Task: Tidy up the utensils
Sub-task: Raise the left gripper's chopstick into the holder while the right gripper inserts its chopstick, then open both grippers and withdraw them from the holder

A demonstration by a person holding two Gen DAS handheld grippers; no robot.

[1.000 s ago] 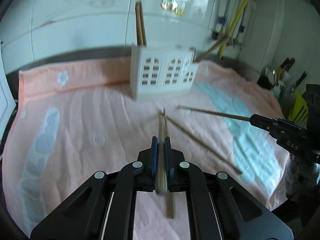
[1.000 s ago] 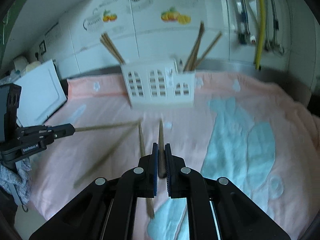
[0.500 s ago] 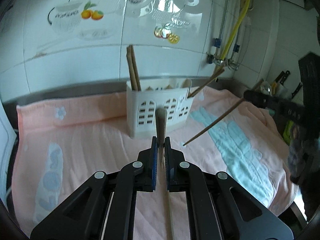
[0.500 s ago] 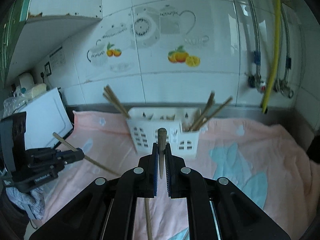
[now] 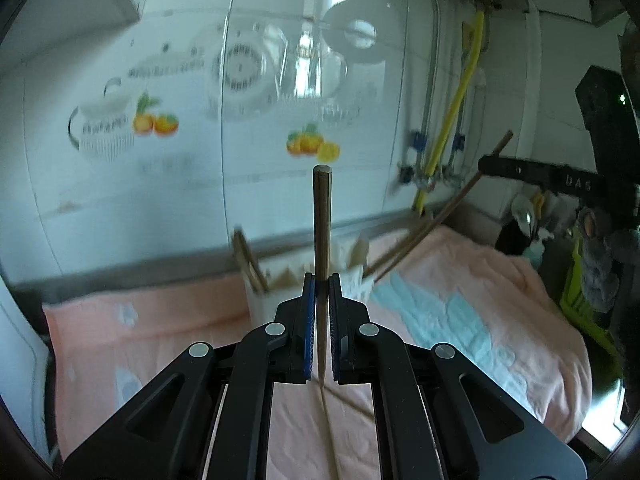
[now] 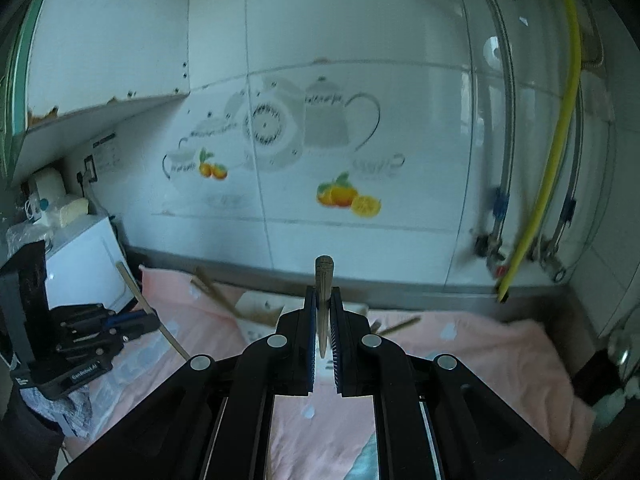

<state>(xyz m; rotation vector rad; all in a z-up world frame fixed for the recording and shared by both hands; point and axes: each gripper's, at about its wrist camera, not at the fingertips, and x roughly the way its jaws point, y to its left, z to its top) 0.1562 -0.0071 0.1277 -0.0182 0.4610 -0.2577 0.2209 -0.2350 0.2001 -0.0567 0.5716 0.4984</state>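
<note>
**Two chopsticks held upright, holder low and ahead of both**

The left gripper (image 5: 320,280) has its jaws closed tight on a chopstick (image 5: 321,216) that stands nearly upright through them, blunt end up and thin end pointing down toward the pink towel (image 5: 480,280). The right gripper (image 6: 323,292) is likewise clamped on a second chopstick (image 6: 323,280), also close to vertical, thick end on top.

The white holder (image 5: 272,284) sits on the towel straight ahead of and below the left jaws, mostly hidden behind them; other chopsticks (image 5: 248,260) already lean out of it. From the right wrist view the holder (image 6: 260,308) lies ahead and slightly left of the jaws, again lower than them.

Both sticks already run roughly in line with the holder's open top, so the coming move looks like a carry forward over the rim and then a lowering, thin end first. I cannot tell which hand is nearer. The two grippers are close side by side, so the sticks could cross over the holder.
</note>
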